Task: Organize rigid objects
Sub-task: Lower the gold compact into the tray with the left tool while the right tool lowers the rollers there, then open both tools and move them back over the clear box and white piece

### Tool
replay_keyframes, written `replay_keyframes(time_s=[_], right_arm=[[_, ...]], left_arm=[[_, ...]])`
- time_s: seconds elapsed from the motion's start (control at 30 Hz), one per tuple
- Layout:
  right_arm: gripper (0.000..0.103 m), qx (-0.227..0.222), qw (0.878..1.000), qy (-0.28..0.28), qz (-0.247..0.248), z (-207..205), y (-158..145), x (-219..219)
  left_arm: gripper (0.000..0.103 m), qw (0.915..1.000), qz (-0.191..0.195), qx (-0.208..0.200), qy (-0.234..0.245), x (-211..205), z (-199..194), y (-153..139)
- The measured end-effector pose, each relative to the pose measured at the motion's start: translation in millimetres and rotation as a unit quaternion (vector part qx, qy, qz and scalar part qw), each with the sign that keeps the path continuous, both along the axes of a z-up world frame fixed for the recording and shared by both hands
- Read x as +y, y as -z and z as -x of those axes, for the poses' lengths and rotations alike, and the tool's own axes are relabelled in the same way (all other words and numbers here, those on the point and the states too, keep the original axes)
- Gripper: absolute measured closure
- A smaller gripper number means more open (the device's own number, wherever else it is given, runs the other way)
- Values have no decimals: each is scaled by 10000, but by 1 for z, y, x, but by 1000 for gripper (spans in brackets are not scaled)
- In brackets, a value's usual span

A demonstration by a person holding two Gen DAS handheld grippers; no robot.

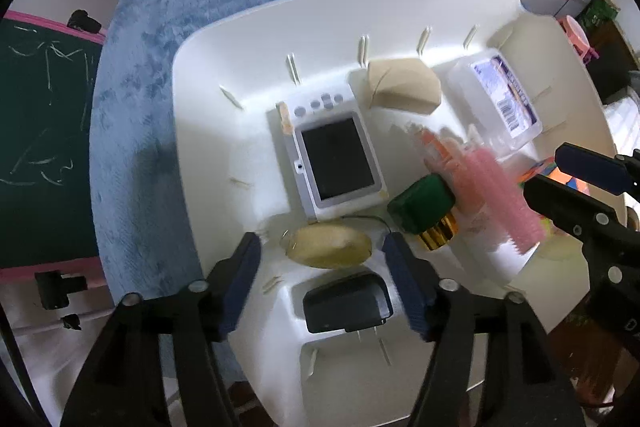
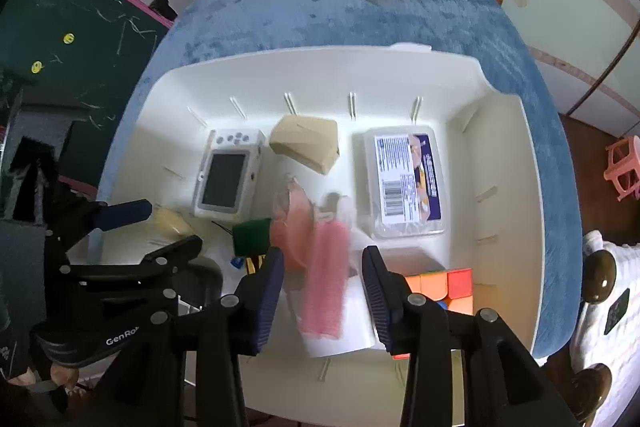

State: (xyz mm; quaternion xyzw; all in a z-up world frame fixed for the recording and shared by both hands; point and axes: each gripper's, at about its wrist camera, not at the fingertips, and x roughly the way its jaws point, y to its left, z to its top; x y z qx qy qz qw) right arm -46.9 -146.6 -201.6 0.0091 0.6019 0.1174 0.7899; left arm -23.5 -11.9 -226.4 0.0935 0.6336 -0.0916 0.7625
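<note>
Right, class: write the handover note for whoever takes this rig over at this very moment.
Left tool: open, empty, fingers either side of the yellowish oval piece.
Right tool: open, empty, over the blurred pink comb-like item.
In the white tray: white handheld device, tan box, clear labelled box, green-capped bottle, colour cube, black block.
Done: everything sits in the tray.
Left: unclear; nothing is gripped.
</note>
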Motion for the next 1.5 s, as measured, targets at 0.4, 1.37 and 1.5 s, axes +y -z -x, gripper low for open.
replay_keyframes(time_s=[0.4,1.37,1.5], right_arm=[[62,-480,9987,61,-148,-11,-46,-13],[50,-1116,9820,-1455,445,-169,-117,-44],[50,-837,9776,-1882,424,-201,-97,-40]], left_arm=[[27,9987,178,-400,-253,11,-15,-47],[18,9835,510,-1534,-813,-25,-192,-188],[18,9835,654,-1343,-1016,-36,-236,-176]])
